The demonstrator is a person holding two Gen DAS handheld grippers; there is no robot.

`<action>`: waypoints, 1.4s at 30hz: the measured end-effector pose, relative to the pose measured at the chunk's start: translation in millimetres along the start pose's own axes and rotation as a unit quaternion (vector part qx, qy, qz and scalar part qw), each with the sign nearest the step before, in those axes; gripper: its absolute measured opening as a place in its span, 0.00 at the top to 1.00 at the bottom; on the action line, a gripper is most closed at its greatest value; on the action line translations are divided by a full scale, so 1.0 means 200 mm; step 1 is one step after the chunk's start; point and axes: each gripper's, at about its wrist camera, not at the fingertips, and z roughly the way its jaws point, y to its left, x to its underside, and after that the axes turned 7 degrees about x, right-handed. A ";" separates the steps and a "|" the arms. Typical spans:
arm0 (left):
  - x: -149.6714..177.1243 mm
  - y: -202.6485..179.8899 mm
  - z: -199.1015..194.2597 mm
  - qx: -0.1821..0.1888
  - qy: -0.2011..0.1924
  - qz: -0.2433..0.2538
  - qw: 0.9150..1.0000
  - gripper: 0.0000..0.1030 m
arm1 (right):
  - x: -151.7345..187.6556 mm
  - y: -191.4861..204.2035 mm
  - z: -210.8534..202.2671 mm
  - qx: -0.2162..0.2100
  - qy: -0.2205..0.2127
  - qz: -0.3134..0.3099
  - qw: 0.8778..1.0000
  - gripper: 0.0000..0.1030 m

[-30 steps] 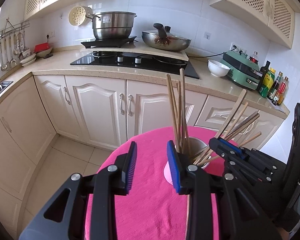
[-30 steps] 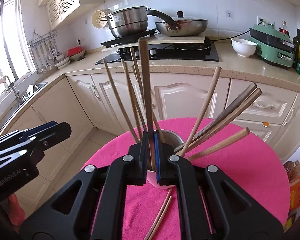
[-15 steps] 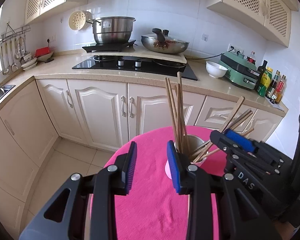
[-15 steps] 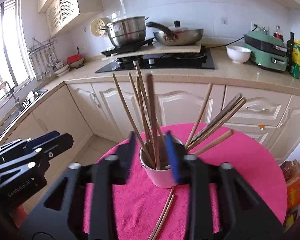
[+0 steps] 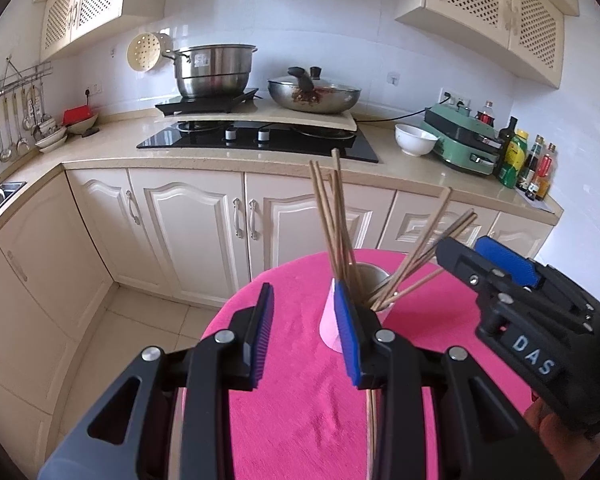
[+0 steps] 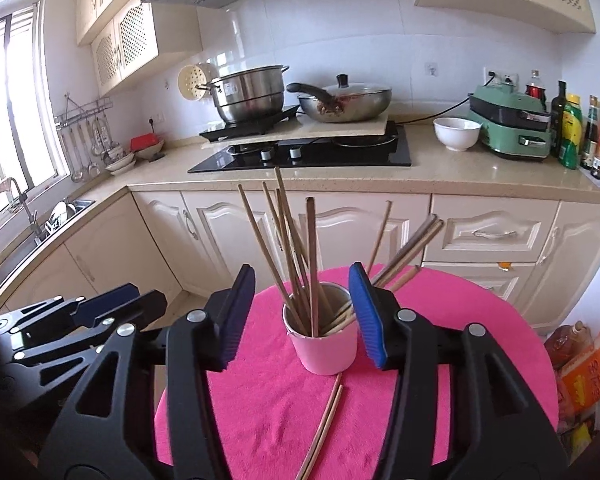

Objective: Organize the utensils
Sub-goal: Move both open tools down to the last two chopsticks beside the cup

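Pink cloth (image 6: 268,412) covers the round desk (image 5: 300,420), which stands in front of cream cabinets (image 5: 196,232) in both wrist views. Behind runs a stone worktop (image 6: 460,176) carrying a black hob (image 6: 300,156), a steel pot (image 6: 252,92), a lidded pan (image 6: 348,100), a green appliance (image 6: 512,124), a white bowl (image 6: 456,132) and a row of bottles (image 6: 580,132).

Left claw (image 5: 306,336): jaws at moderate gap, nothing between the pads. It hangs over the near-left part of the cloth; the cup sits just past its right finger.

Right claw (image 6: 302,316): jaws have just been opening and now stand apart, pads pressing on nothing. In the right wrist view the cup appears framed between the two blue pads (image 6: 366,320), clear of both. In the left wrist view this claw (image 5: 496,264) shows at right, beside the leaning sticks.

Cup (image 6: 322,340): pink-white, upright, near the desk's middle. It holds a bundle of chopsticks (image 6: 296,256): one group stands near upright to the left, another group leans out over the rim to the right.

Loose pair of chopsticks (image 6: 324,420) lies flat on the cloth, one end touching or just beside the cup's base, running toward the near edge.
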 end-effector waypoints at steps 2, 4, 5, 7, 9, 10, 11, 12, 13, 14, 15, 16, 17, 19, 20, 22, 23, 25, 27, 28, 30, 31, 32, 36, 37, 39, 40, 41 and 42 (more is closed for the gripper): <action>0.01 -0.02 -0.01 0.004 0.001 0.004 1.000 0.69 | 0.01 -0.01 -0.05 0.006 -0.005 0.005 1.000 0.52; 0.02 -0.04 -0.03 0.008 0.000 0.010 1.000 0.66 | 0.02 -0.02 -0.08 0.010 -0.007 0.006 1.000 0.52; 0.02 -0.06 -0.04 0.010 -0.002 0.014 1.000 0.64 | 0.02 -0.03 -0.11 0.013 -0.009 0.008 1.000 0.52; 0.04 -0.08 -0.06 0.013 -0.002 0.021 1.000 0.61 | 0.03 -0.04 -0.14 0.019 -0.010 0.011 1.000 0.51; 0.06 -0.11 -0.07 0.014 0.000 0.029 0.999 0.59 | 0.05 -0.06 -0.18 0.025 -0.010 0.017 1.000 0.51; 0.06 -0.12 -0.07 0.015 0.001 0.031 0.999 0.59 | 0.06 -0.07 -0.19 0.029 -0.009 0.019 0.999 0.51; 0.07 -0.13 -0.07 0.017 0.004 0.033 0.999 0.58 | 0.07 -0.08 -0.20 0.031 -0.008 0.021 0.999 0.51; 0.08 -0.14 -0.07 0.020 0.009 0.036 0.999 0.58 | 0.08 -0.09 -0.22 0.034 -0.006 0.024 0.999 0.51; 0.09 -0.16 -0.06 0.021 0.012 0.038 0.999 0.57 | 0.09 -0.10 -0.23 0.037 -0.006 0.026 0.999 0.51; 0.10 -0.17 -0.05 0.022 0.015 0.041 0.999 0.57 | 0.11 -0.11 -0.24 0.041 -0.003 0.028 0.999 0.50; 0.10 -0.17 -0.05 0.024 0.018 0.043 0.999 0.57 | 0.12 -0.13 -0.24 0.045 0.000 0.031 0.998 0.50; 0.12 -0.19 -0.03 0.026 0.023 0.045 0.998 0.57 | 0.14 -0.15 -0.25 0.048 0.004 0.035 0.998 0.50; 0.13 -0.20 -0.02 0.029 0.029 0.047 0.998 0.56 | 0.16 -0.16 -0.25 0.051 0.008 0.038 0.998 0.50; 0.17 -0.21 0.02 0.034 0.042 0.050 0.997 0.56 | 0.20 -0.19 -0.26 0.056 0.016 0.042 0.997 0.50; 0.19 -0.22 0.04 0.036 0.051 0.051 0.997 0.56 | 0.21 -0.21 -0.26 0.059 0.021 0.045 0.997 0.50; 0.23 -0.23 0.10 0.041 0.074 0.050 0.995 0.56 | 0.25 -0.24 -0.25 0.062 0.031 0.047 0.997 0.50; 0.26 -0.24 0.13 0.046 0.089 0.046 0.994 0.56 | 0.27 -0.25 -0.24 0.065 0.038 0.047 0.996 0.50; 0.32 -0.23 0.20 0.055 0.122 0.038 0.990 0.56 | 0.33 -0.29 -0.22 0.070 0.055 0.052 0.995 0.50; 0.38 -0.22 0.29 0.058 0.158 0.029 0.985 0.56 | 0.38 -0.32 -0.19 0.071 0.072 0.060 0.993 0.50; 0.41 -0.22 0.33 0.057 0.171 0.025 0.983 0.56 | 0.41 -0.34 -0.18 0.072 0.080 0.063 0.992 0.50; 0.47 -0.21 0.40 0.059 0.198 0.017 0.978 0.56 | 0.47 -0.38 -0.14 0.075 0.101 0.067 0.990 0.50; 0.50 -0.21 0.45 0.057 0.214 0.013 0.975 0.56 | 0.50 -0.40 -0.12 0.077 0.111 0.068 0.989 0.50; 0.53 -0.21 0.49 0.055 0.228 0.010 0.972 0.56 | 0.52 -0.40 -0.11 0.078 0.118 0.068 0.988 0.50; 0.62 -0.19 0.62 0.049 0.272 0.004 0.961 0.56 | 0.61 -0.46 -0.02 0.077 0.151 0.078 0.982 0.50; 0.64 -0.19 0.64 0.049 0.278 0.004 0.959 0.56 | 0.62 -0.46 -0.01 0.076 0.156 0.080 0.982 0.50; 0.67 -0.20 0.68 0.045 0.289 0.004 0.956 0.56 | 0.65 -0.48 0.04 0.075 0.169 0.081 0.979 0.50; 0.68 -0.20 0.71 0.038 0.295 0.007 0.955 0.56 | 0.66 -0.48 0.05 0.074 0.172 0.081 0.979 0.50; 0.69 -0.20 0.73 0.035 0.299 0.010 0.953 0.56 | 0.67 -0.49 0.07 0.072 0.177 0.081 0.978 0.50; 0.70 -0.20 0.75 0.032 0.302 0.012 0.953 0.56 | 0.67 -0.49 0.08 0.070 0.181 0.082 0.978 0.50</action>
